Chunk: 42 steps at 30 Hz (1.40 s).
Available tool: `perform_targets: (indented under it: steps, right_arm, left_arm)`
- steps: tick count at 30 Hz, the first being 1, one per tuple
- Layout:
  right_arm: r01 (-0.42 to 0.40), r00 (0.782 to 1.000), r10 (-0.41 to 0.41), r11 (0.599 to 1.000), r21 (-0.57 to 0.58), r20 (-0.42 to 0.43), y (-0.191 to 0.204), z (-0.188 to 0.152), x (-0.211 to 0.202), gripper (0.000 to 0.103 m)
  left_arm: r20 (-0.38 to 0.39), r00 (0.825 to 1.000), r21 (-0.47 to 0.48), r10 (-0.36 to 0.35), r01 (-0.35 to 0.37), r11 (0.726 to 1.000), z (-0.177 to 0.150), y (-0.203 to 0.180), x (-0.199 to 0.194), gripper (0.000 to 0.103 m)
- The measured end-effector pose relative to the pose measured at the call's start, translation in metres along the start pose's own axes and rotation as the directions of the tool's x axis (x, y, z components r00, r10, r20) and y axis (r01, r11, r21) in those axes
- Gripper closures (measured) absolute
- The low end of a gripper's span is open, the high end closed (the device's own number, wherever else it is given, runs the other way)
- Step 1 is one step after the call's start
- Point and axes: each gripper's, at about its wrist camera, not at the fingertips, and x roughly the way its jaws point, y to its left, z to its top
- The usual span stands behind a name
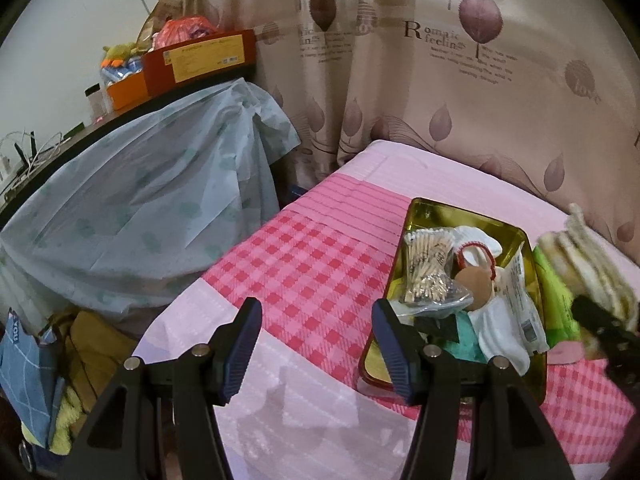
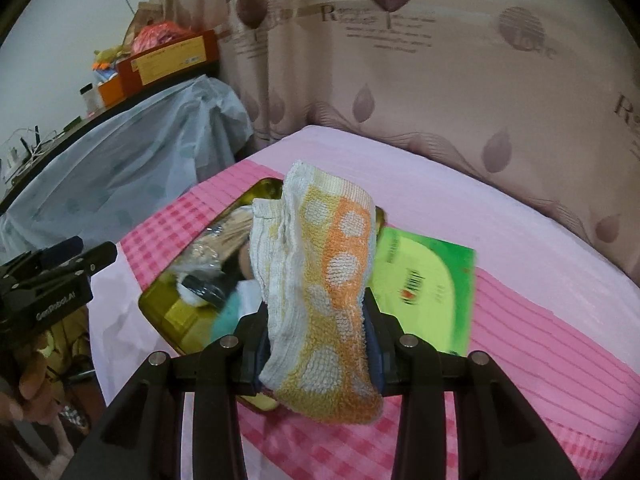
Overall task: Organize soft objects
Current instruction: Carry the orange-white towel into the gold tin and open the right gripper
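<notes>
My right gripper (image 2: 318, 344) is shut on a folded terry towel (image 2: 320, 280), orange and yellow with white dots, held up above the gold tin tray (image 2: 168, 304) on the pink bed. The towel (image 1: 596, 264) and right gripper (image 1: 600, 328) show blurred at the right of the left wrist view. The tray (image 1: 424, 216) holds a bag of cotton swabs (image 1: 426, 264), white soft items (image 1: 500, 336), a brown round piece and something teal. My left gripper (image 1: 316, 344) is open and empty, over the bed left of the tray; it shows at the left edge of the right wrist view (image 2: 80, 256).
A green flat packet (image 2: 424, 284) lies on the bed right of the tray. The pink checked bedcover (image 1: 304, 264) runs to a curtain (image 1: 440, 80) behind. A covered table (image 1: 140, 200) with boxes stands left. Bags and cloths lie on the floor (image 1: 60, 380).
</notes>
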Motion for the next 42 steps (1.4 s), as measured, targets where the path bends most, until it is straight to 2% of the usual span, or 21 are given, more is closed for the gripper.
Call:
perform_targets:
  steps: [8, 19, 25, 27, 29, 34, 36, 39, 42]
  right_arm:
    - [-0.015, 1.0, 0.015, 1.0, -0.008, -0.024, 0.024, 0.012, 0.034, 0.068]
    - [0.036, 0.997, -0.035, 0.999, 0.016, -0.071, 0.029, 0.018, 0.081, 0.064]
    - [0.052, 0.996, -0.053, 0.999, -0.011, -0.067, 0.037, 0.016, 0.083, 0.053]
    - [0.05, 0.996, -0.051, 0.999, -0.013, -0.068, 0.038, 0.015, 0.082, 0.045]
    - [0.047, 0.997, -0.047, 0.999, -0.01, -0.066, 0.038, 0.015, 0.08, 0.042]
    - [0.062, 0.997, -0.063, 0.998, -0.017, -0.05, 0.041, 0.015, 0.071, 0.027]
    - [0.051, 0.997, -0.051, 0.999, -0.015, -0.049, 0.042, 0.014, 0.067, 0.016]
    - [0.058, 0.998, -0.058, 0.998, -0.014, -0.034, 0.044, 0.013, 0.059, 0.009]
    - [0.068, 0.997, -0.068, 0.998, -0.007, -0.031, 0.045, 0.011, 0.05, 0.007]
  left_arm:
    - [-0.017, 1.0, -0.024, 0.007, -0.007, 1.0, 0.001, 0.006, 0.003, 0.044]
    - [-0.003, 1.0, 0.016, 0.023, -0.023, 1.0, 0.0, 0.001, 0.003, 0.044]
    - [0.0, 1.0, 0.036, 0.016, -0.016, 0.999, -0.002, -0.005, 0.001, 0.044]
    - [0.003, 1.0, 0.045, 0.013, -0.013, 0.999, -0.002, -0.007, 0.0, 0.044]
    - [0.009, 1.0, 0.051, 0.012, -0.012, 0.999, -0.002, -0.008, -0.002, 0.044]
    - [0.007, 1.0, 0.053, -0.004, 0.004, 0.999, -0.002, -0.01, -0.003, 0.044]
    - [0.007, 1.0, 0.054, -0.008, 0.007, 0.999, -0.001, -0.01, -0.004, 0.044]
    - [0.011, 1.0, 0.058, -0.014, 0.013, 0.998, -0.001, -0.01, -0.006, 0.044]
    - [0.016, 1.0, 0.063, -0.021, 0.02, 0.998, -0.002, -0.012, -0.008, 0.044]
